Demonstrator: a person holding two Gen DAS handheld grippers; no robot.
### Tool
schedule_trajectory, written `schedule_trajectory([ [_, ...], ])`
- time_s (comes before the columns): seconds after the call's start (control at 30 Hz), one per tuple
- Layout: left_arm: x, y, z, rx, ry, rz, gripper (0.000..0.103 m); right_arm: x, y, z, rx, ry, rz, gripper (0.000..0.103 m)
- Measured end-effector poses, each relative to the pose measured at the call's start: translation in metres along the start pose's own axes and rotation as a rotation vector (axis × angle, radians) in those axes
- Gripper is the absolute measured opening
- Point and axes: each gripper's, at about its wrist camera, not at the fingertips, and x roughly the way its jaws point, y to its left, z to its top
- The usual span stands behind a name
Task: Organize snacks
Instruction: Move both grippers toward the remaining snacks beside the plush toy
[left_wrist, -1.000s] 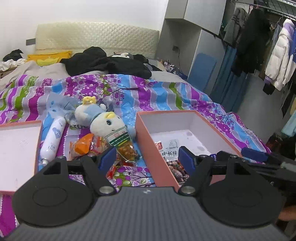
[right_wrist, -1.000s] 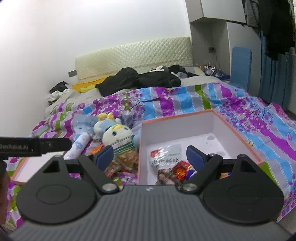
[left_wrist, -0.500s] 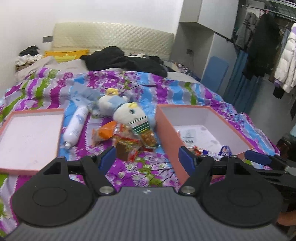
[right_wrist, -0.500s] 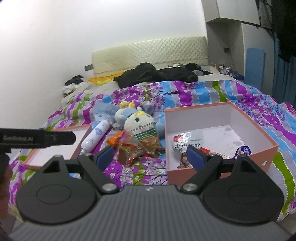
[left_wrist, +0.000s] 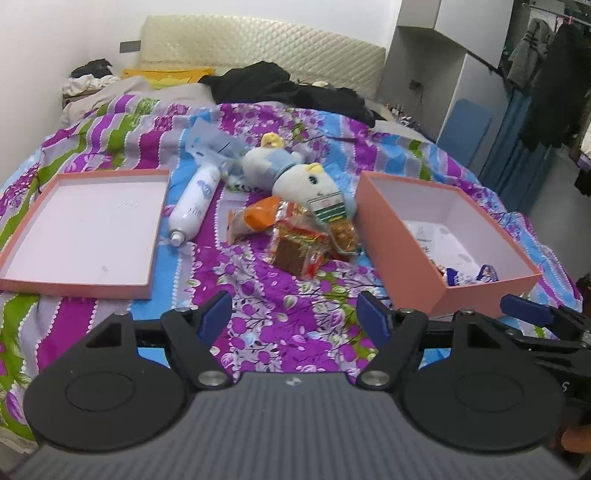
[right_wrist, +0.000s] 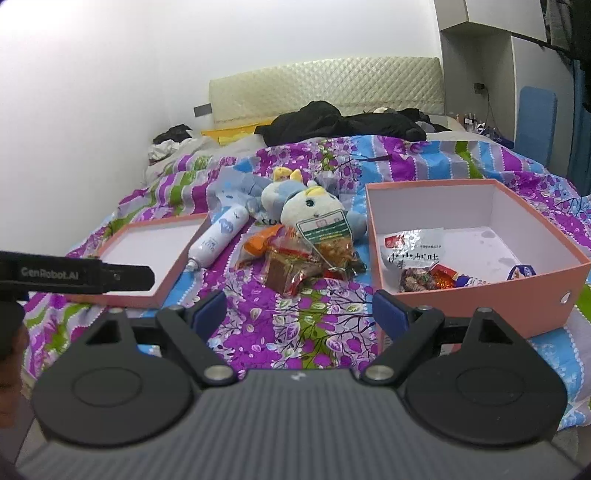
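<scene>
A pile of snack packets (left_wrist: 295, 236) (right_wrist: 295, 262) lies on the flowered bedspread between two pink boxes. The deep pink box (left_wrist: 402, 236) (right_wrist: 491, 295) on the right holds a white packet (right_wrist: 413, 247) and several small wrapped snacks. The shallow pink lid (left_wrist: 85, 284) (right_wrist: 144, 295) on the left is empty. My left gripper (left_wrist: 295, 315) is open, near the bed's front edge, well short of the pile. My right gripper (right_wrist: 301, 308) is open too, nothing between its fingers, with the deep box just ahead to its right.
A plush toy (left_wrist: 295, 173) (right_wrist: 306, 203) lies behind the snacks, a white bottle (left_wrist: 192, 203) (right_wrist: 218, 240) to its left. Dark clothes (left_wrist: 288, 88) are heaped by the headboard. Hanging coats (left_wrist: 546, 92) and a wardrobe stand at the right.
Both grippers have drawn back from the boxes and sunk a little, so the lid, the snack pile and the whole deep box show now. Both stay open and empty.
</scene>
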Motion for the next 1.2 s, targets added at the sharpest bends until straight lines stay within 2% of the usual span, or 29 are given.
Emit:
schedule_trajectory([
  [0.77,0.103,0.04,0.031,-0.021,0.079,0.057,0.078,0.094,-0.001,0.01,-0.079,0.049,0.015,0.087],
  [1.03,0.145,0.059,0.065,-0.038,0.075,0.042,0.078,0.128,-0.001,0.019,-0.113,0.051,0.01,0.087],
  [1.2,0.187,0.065,0.083,-0.032,0.078,0.053,0.078,0.163,0.004,0.02,-0.108,0.046,0.009,0.087],
])
